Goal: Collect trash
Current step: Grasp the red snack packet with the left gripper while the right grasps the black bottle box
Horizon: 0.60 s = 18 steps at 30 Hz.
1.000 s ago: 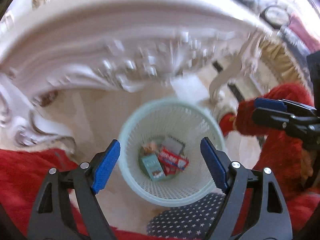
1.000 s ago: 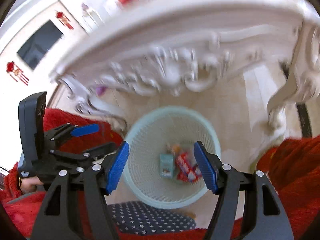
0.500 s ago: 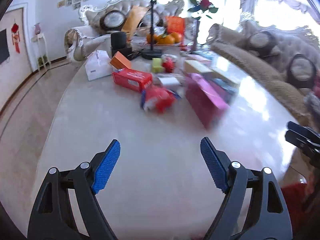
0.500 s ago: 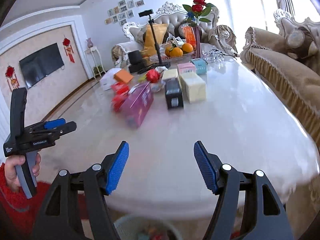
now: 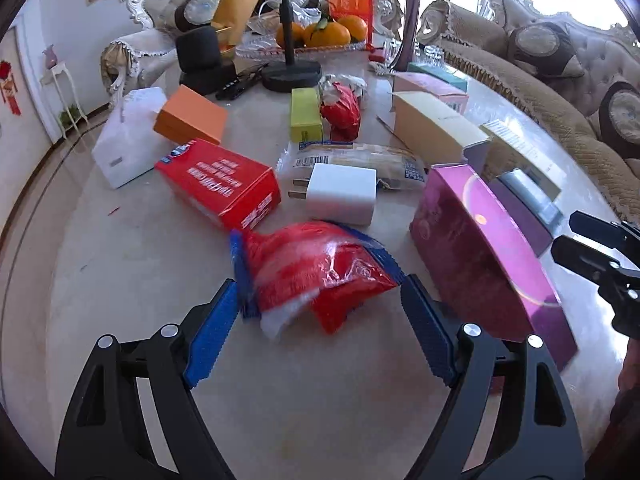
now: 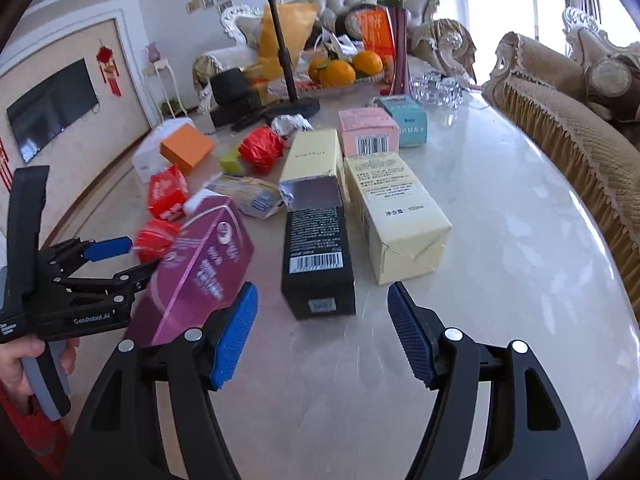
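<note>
A crumpled red and blue wrapper [image 5: 316,276] lies on the marble table [image 5: 120,280] right between the open fingers of my left gripper [image 5: 320,320]; it also shows in the right wrist view [image 6: 154,238]. My right gripper [image 6: 322,328] is open and empty, just short of a black box [image 6: 318,256] with a barcode. A magenta box [image 6: 200,276] lies to its left, touching the left fingertip [image 6: 236,336], and a cream box [image 6: 396,216] to its right. The left gripper shows in the right wrist view [image 6: 108,260], the right gripper at the edge of the left wrist view [image 5: 592,248].
More items crowd the table: a red box [image 5: 218,188], white charger [image 5: 342,194], bread wrapper [image 5: 360,160], orange box [image 5: 190,120], white tissue box [image 5: 128,140], yellow-green box [image 5: 306,116], red bag [image 5: 340,112], pink [image 6: 368,130] and teal boxes [image 6: 402,120], fruit dish [image 6: 340,70], tripod base [image 5: 292,74], vase [image 6: 398,56]. A sofa [image 6: 568,128] runs along the right.
Both grippers rose from over the floor basket to the tabletop and moved forward. The left now brackets the red wrapper; the right has come up close to the black box.
</note>
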Motion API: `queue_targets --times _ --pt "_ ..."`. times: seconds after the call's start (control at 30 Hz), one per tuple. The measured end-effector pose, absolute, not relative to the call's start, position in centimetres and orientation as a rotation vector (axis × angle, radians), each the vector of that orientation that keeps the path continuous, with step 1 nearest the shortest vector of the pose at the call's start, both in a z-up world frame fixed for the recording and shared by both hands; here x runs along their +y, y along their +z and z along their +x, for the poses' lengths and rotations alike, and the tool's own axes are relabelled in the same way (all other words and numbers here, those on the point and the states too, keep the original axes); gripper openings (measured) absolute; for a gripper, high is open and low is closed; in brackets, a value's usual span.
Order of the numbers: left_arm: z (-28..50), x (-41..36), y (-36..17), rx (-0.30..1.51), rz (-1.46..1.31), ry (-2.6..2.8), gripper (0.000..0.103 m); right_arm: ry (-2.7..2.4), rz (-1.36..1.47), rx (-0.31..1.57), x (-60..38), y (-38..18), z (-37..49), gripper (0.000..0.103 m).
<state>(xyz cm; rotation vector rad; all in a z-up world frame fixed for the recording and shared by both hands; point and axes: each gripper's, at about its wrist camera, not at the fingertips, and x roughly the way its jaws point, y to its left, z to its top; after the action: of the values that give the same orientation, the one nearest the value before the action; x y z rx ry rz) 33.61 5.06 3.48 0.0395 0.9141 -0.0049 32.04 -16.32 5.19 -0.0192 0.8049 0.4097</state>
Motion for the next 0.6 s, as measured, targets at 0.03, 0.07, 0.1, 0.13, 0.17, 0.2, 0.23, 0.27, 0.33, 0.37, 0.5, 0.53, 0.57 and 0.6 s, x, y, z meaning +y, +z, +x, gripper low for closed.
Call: queue_targets --times 0.03,0.07,0.1,0.13,0.17,0.2,0.23,0.27,0.33,0.37,0.5,0.53,0.57,0.6 --pt "33.6 5.1 3.5 0.913 0.038 -0.009 0.08 0.409 -0.026 0.814 -16.1 4.9 32.3 0.064" --pt "33.4 5.2 3.5 0.91 0.029 -0.015 0.08 0.411 -0.036 0.819 -15.9 4.7 32.5 0.064" --pt "33.4 5.2 3.6 0.908 0.018 -0.02 0.08 0.413 -0.047 0.822 -15.7 4.6 32.6 0.064" --pt "33.0 5.1 3.8 0.898 0.004 -0.036 0.08 0.412 -0.061 0.822 -15.5 4.5 32.7 0.064" --pt "32.6 5.0 4.0 0.887 -0.001 -0.05 0.08 0.413 -0.075 0.822 -15.1 4.4 32.7 0.064" --pt "32.6 4.9 4.0 0.88 0.001 -0.059 0.08 0.416 -0.085 0.826 -14.9 4.3 32.8 0.064" --pt "32.7 4.8 4.0 0.881 0.008 -0.058 0.081 0.421 -0.094 0.828 -14.7 4.3 32.9 0.064" --pt "32.9 4.7 3.9 0.89 0.02 -0.054 0.081 0.421 -0.102 0.827 -14.5 4.4 33.1 0.064" --pt "33.3 4.6 3.7 0.897 0.03 -0.047 0.08 0.415 -0.114 0.828 -14.2 4.4 33.4 0.064" --pt "33.6 4.6 3.7 0.898 0.03 -0.04 0.08 0.416 -0.112 0.832 -14.1 4.4 33.6 0.064" --pt "34.7 5.2 3.3 0.915 0.015 -0.012 0.08 0.416 -0.112 0.851 -13.7 4.1 34.1 0.064" --pt "34.8 5.4 3.1 0.922 0.014 -0.009 0.08 0.417 -0.114 0.854 -13.6 4.1 34.2 0.064" --pt "35.0 5.5 2.9 0.933 0.017 -0.001 0.08 0.417 -0.117 0.857 -13.5 4.0 34.3 0.063" --pt "35.2 5.7 2.6 0.947 0.019 0.006 0.079 0.412 -0.121 0.864 -13.4 3.9 34.4 0.063"
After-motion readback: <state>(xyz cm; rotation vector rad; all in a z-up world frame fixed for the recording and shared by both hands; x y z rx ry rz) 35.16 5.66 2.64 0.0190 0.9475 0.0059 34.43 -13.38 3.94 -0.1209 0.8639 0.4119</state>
